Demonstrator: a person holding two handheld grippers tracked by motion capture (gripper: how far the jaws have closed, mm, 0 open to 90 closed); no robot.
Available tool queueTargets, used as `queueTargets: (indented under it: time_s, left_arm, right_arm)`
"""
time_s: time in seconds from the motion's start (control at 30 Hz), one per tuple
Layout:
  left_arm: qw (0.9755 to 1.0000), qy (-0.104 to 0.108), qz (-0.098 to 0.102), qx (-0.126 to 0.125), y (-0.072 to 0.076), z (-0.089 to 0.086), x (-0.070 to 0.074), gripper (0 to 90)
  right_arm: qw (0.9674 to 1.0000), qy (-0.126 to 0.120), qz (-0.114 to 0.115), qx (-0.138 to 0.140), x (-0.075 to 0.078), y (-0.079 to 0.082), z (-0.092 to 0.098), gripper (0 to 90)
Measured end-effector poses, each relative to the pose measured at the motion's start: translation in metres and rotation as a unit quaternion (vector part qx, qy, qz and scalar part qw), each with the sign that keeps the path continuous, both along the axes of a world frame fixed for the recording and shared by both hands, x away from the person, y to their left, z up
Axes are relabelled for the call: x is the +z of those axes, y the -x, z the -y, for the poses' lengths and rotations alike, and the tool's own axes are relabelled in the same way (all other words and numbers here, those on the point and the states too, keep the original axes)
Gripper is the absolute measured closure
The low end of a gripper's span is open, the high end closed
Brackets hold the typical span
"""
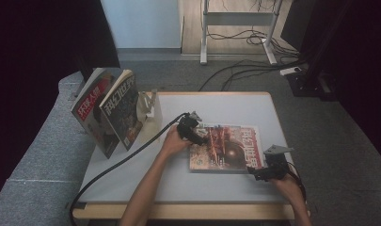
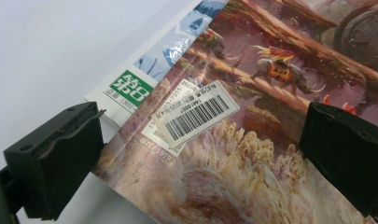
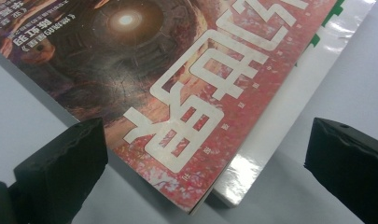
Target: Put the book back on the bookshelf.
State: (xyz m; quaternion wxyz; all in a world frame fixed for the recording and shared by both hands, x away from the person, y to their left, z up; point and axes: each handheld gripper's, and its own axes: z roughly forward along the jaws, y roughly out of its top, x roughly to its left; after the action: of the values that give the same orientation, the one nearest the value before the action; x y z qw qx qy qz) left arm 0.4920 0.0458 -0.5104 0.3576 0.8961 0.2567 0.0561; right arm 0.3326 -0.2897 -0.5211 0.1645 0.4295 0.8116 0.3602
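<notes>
Right gripper view: magazine corner [image 3: 191,154] between claw [image 3: 205,163] jaws

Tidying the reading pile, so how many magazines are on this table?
4, possibly more hidden. Two stand leaning at the table's left edge: a red-covered magazine and a dark-covered magazine. A flat magazine lies mid-table on a white-edged magazine beneath.

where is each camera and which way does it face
High view: above the person's side, facing forward and down on the white table; both forearms, left hand-held gripper and right hand-held gripper show.
Left gripper view: rides the left hand-held gripper, faces the magazine corner with its barcode sticker; jaws apart.
Right gripper view: rides the right hand-held gripper, faces another magazine corner; jaws apart.
All three share the red magazine.
</notes>
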Motion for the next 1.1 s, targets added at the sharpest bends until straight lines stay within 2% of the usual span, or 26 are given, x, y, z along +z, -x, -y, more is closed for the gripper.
queueTargets:
  time_s: [0.3,0.67,1.1]
  left_arm:
    - [1.0000,-0.008,-0.004,-0.002,0.006,-0.001,0.001,0.0]
    - [1.0000,-0.007,-0.004,0.000,0.024,-0.008,0.001,0.0]
    - [0.9998,-0.009,-0.015,-0.008,0.044,-0.016,0.002,0.0]
  right_arm:
    - [0.9999,0.007,0.004,-0.015,0.001,-0.004,0.006,0.0]
    - [0.9988,0.019,0.003,-0.045,0.003,-0.013,0.016,0.0]
    - [0.9969,0.010,-0.002,-0.078,0.002,-0.030,0.030,0.0]
